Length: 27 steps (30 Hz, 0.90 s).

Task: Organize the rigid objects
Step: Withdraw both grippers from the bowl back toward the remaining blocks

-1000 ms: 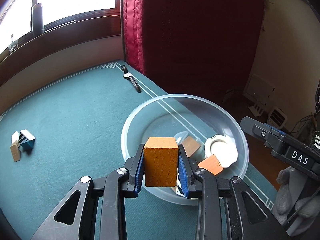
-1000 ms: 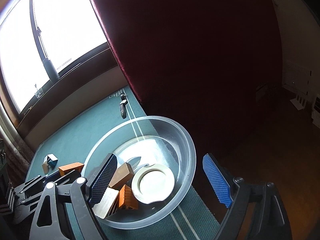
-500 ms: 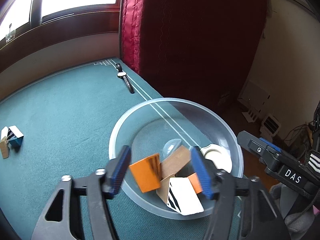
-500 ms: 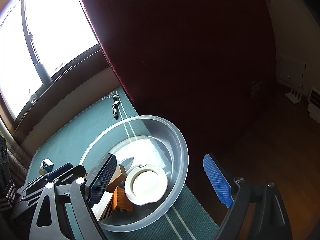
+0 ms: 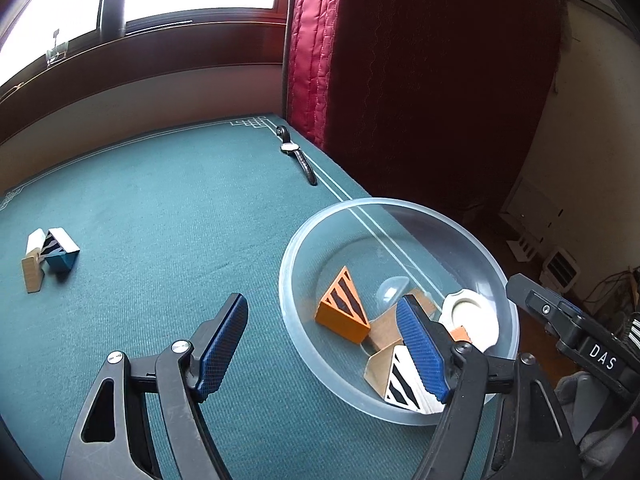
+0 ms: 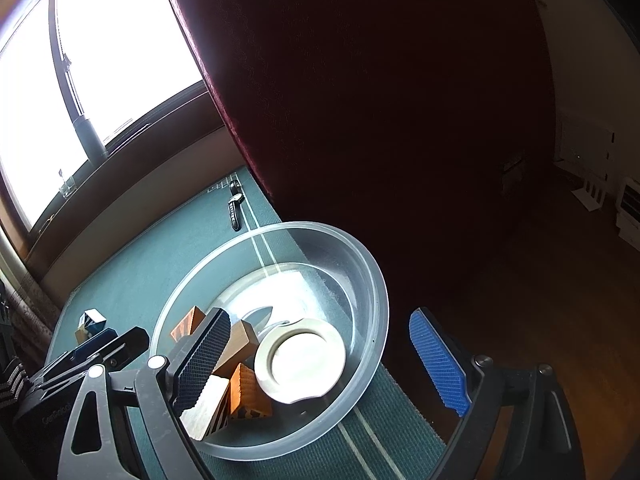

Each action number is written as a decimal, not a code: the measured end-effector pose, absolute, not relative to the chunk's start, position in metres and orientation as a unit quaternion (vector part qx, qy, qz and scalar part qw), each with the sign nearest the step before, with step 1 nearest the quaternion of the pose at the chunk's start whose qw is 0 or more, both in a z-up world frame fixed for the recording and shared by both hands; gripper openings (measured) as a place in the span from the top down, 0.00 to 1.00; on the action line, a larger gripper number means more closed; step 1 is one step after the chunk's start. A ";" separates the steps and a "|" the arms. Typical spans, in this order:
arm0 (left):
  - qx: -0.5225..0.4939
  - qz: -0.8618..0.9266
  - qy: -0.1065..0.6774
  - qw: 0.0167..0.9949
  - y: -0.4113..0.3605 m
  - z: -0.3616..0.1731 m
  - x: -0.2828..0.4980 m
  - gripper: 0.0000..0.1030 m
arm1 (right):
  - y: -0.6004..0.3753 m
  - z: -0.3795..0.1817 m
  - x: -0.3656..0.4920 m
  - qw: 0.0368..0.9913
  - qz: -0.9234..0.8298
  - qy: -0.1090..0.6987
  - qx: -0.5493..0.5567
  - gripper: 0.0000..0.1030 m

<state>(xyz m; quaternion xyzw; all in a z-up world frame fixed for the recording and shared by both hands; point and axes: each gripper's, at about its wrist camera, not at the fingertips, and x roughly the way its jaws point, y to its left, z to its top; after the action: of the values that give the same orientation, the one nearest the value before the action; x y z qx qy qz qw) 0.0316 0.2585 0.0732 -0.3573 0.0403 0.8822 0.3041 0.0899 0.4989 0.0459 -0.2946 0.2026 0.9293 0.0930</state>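
Observation:
A clear plastic bowl [image 5: 496,268] sits on the green table near its right edge. In it lie an orange striped wedge block [image 5: 344,312], a white striped block [image 5: 400,384], brown blocks and a white dish [image 5: 476,320]. My left gripper [image 5: 324,344] is open and empty, over the bowl's near left rim. My right gripper [image 6: 320,364] is open and empty above the bowl [image 6: 372,280], over the white dish [image 6: 304,360]. Two small blocks, one blue striped [image 5: 60,252] and one tan [image 5: 32,276], lie at the far left.
A wristwatch [image 5: 298,156] lies near the table's far right edge; it also shows in the right wrist view [image 6: 235,208]. A dark red curtain [image 5: 400,60] hangs beyond that edge. The table's right edge drops to a wooden floor [image 6: 540,280].
My left gripper opened and let go of the orange block, which dropped into the bowl and now lies on its side. The left gripper then drew back to the left.

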 end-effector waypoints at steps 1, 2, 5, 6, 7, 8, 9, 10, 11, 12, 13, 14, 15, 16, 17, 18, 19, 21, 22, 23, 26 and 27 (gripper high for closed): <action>-0.357 0.883 0.040 0.302 0.257 0.073 0.031 0.25 | 0.498 0.046 0.090 0.092 0.930 0.202 -0.294 0.08; -0.357 0.884 0.040 0.300 0.255 0.072 0.031 0.25 | 0.498 0.045 0.090 0.091 0.930 0.201 -0.294 0.08; -0.355 0.887 0.042 0.292 0.251 0.071 0.031 0.25 | 0.496 0.045 0.090 0.089 0.931 0.200 -0.292 0.08; -0.355 0.888 0.042 0.290 0.250 0.071 0.031 0.25 | 0.496 0.044 0.090 0.088 0.931 0.200 -0.292 0.08; -0.355 0.888 0.042 0.288 0.248 0.070 0.031 0.25 | 0.495 0.044 0.090 0.087 0.932 0.198 -0.292 0.08; -0.355 0.889 0.041 0.286 0.247 0.070 0.030 0.24 | 0.494 0.044 0.091 0.086 0.932 0.197 -0.292 0.08; -0.356 0.889 0.040 0.285 0.245 0.069 0.029 0.24 | 0.493 0.044 0.091 0.085 0.932 0.196 -0.292 0.08; -0.357 0.890 0.040 0.282 0.244 0.068 0.028 0.24 | 0.491 0.044 0.091 0.084 0.933 0.194 -0.292 0.08; -0.358 0.890 0.040 0.279 0.242 0.067 0.027 0.24 | 0.490 0.044 0.091 0.083 0.933 0.191 -0.292 0.08; -0.359 0.891 0.039 0.276 0.241 0.067 0.026 0.24 | 0.488 0.044 0.090 0.082 0.934 0.189 -0.293 0.08; -0.361 0.891 0.037 0.275 0.239 0.066 0.025 0.24 | 0.486 0.044 0.090 0.081 0.934 0.188 -0.293 0.08; -0.362 0.891 0.036 0.273 0.236 0.064 0.025 0.24 | 0.484 0.044 0.090 0.080 0.934 0.186 -0.294 0.08; -0.363 0.891 0.035 0.270 0.234 0.063 0.024 0.24 | 0.483 0.044 0.090 0.079 0.935 0.183 -0.294 0.08; -0.364 0.892 0.035 0.267 0.232 0.062 0.024 0.24 | 0.481 0.044 0.090 0.079 0.936 0.180 -0.293 0.08; -0.365 0.892 0.035 0.264 0.230 0.061 0.024 0.24 | 0.479 0.044 0.091 0.079 0.936 0.177 -0.292 0.08; -0.365 0.893 0.035 0.261 0.228 0.060 0.023 0.24 | 0.478 0.045 0.091 0.079 0.937 0.174 -0.292 0.08; -0.366 0.894 0.036 0.257 0.226 0.059 0.022 0.24 | 0.475 0.045 0.092 0.078 0.938 0.172 -0.291 0.08; -0.365 0.896 0.036 0.250 0.221 0.058 0.021 0.24 | 0.472 0.045 0.092 0.078 0.939 0.167 -0.290 0.08; -0.364 0.897 0.034 0.247 0.218 0.059 0.021 0.24 | 0.470 0.045 0.093 0.079 0.940 0.163 -0.290 0.08; -0.364 0.898 0.031 0.244 0.215 0.059 0.020 0.24 | 0.468 0.046 0.093 0.080 0.940 0.160 -0.290 0.08; -0.361 0.902 0.027 0.237 0.206 0.059 0.018 0.24 | 0.461 0.046 0.094 0.079 0.942 0.149 -0.289 0.08; -0.361 0.903 0.026 0.233 0.204 0.059 0.017 0.24 | 0.458 0.046 0.094 0.078 0.943 0.146 -0.289 0.08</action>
<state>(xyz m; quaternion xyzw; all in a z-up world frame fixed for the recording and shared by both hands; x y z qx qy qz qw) 0.0172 0.2037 0.0588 -0.3609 0.0259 0.9025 0.2334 0.0939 0.4581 0.0465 -0.2886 0.1457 0.9430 0.0785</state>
